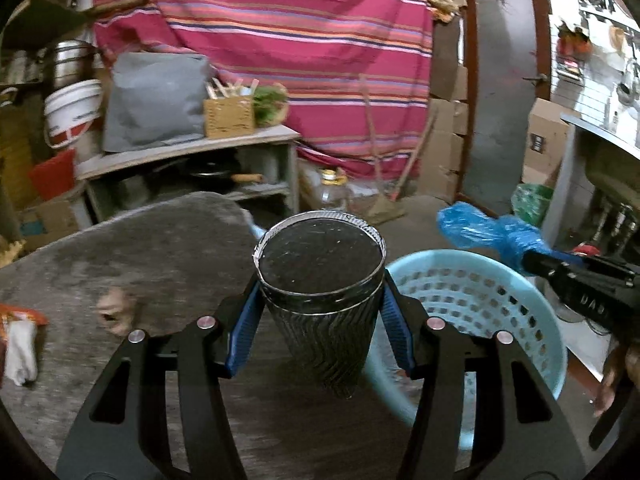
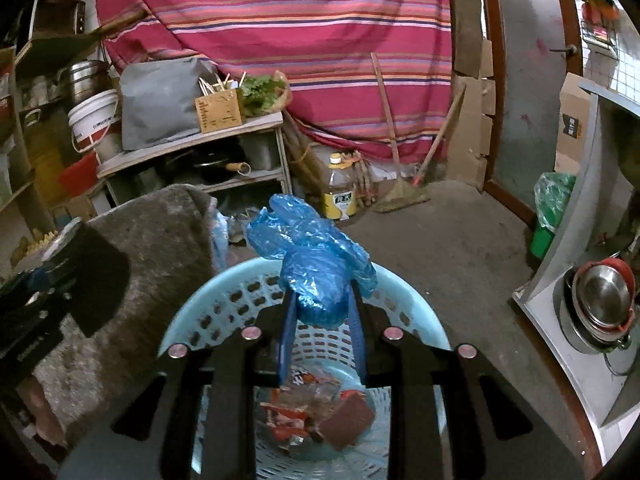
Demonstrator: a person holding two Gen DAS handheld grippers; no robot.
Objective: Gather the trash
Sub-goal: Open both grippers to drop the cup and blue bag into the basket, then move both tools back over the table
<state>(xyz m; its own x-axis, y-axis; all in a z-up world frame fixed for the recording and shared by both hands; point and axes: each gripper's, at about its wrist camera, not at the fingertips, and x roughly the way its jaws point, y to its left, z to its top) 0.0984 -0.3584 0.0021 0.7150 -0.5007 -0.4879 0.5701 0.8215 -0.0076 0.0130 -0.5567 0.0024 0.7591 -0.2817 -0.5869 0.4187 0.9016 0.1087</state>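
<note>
My left gripper (image 1: 320, 284) is shut on a black ribbed paper cup (image 1: 324, 312), upright, held over the grey table's edge just left of a light blue perforated basket (image 1: 520, 344). My right gripper (image 2: 322, 292) is shut on a crumpled blue plastic bag (image 2: 316, 264) and hangs above the same basket (image 2: 416, 320), which holds red wrappers and a brown piece (image 2: 344, 420). In the left wrist view the blue bag (image 1: 488, 232) and the right gripper (image 1: 532, 258) show at the right, above the basket's far rim.
A grey table (image 1: 140, 248) carries a white rag with an orange wrapper (image 1: 20, 344) and a small crumpled scrap (image 1: 116, 308). Behind stand a shelf unit (image 2: 200, 152), a striped cloth, an oil bottle (image 2: 340, 192), brooms and a green bin (image 2: 548, 220). A steel counter (image 2: 580, 360) is at the right.
</note>
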